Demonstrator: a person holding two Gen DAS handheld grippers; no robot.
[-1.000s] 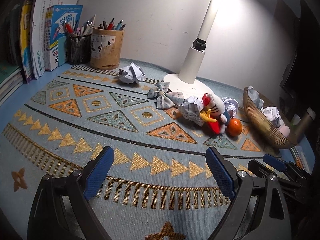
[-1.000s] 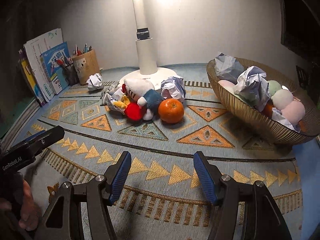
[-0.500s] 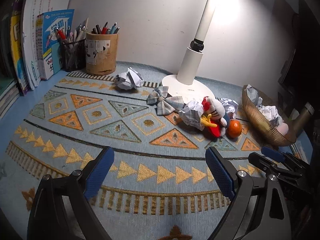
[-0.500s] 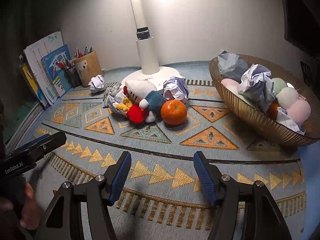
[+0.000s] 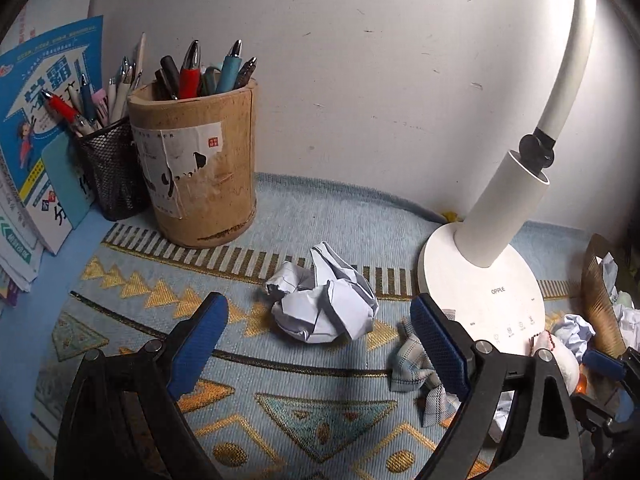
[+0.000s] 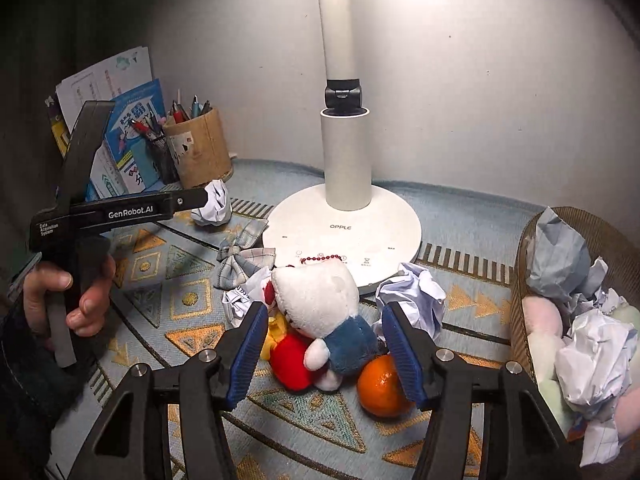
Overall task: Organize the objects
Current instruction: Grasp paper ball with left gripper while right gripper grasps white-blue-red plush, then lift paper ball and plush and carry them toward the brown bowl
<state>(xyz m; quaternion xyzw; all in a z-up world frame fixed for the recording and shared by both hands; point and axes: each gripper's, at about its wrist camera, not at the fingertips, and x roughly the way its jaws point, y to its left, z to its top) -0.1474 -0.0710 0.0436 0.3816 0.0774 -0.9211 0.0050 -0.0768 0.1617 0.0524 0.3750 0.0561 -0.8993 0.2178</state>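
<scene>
The left gripper (image 5: 318, 334) is standing with its jaws wide apart, framing a crumpled paper ball (image 5: 322, 304) that is lying on the patterned mat (image 5: 344, 412) just ahead of the pads and in front of the wooden pen cup (image 5: 196, 172); nothing is being gripped, and the pads are not touching the paper. The right gripper (image 6: 324, 354) is closing its jaws around a plush toy (image 6: 320, 312), which is lying between the pads just in front of the lamp base (image 6: 344, 228), with an orange (image 6: 382, 384) touching it on the right and a second paper ball (image 6: 412, 292) just behind; the pads are not visibly pressing on the toy yet. A basket (image 6: 524, 280) at the right edge is already holding paper balls and soft round items, so it is judged to be the destination. The paper ball is likely to be very light and springy, crushing readily; a hold across its widest middle should be suitable, with little force. The plush toy is judged soft and light, compressing under the pads; its blue body is offering a firmer purchase than the head. The orange, being round and smooth, may be nudged into rolling as the jaws are closing. A checked bow (image 6: 246, 260) is lying between the two working areas.
</scene>
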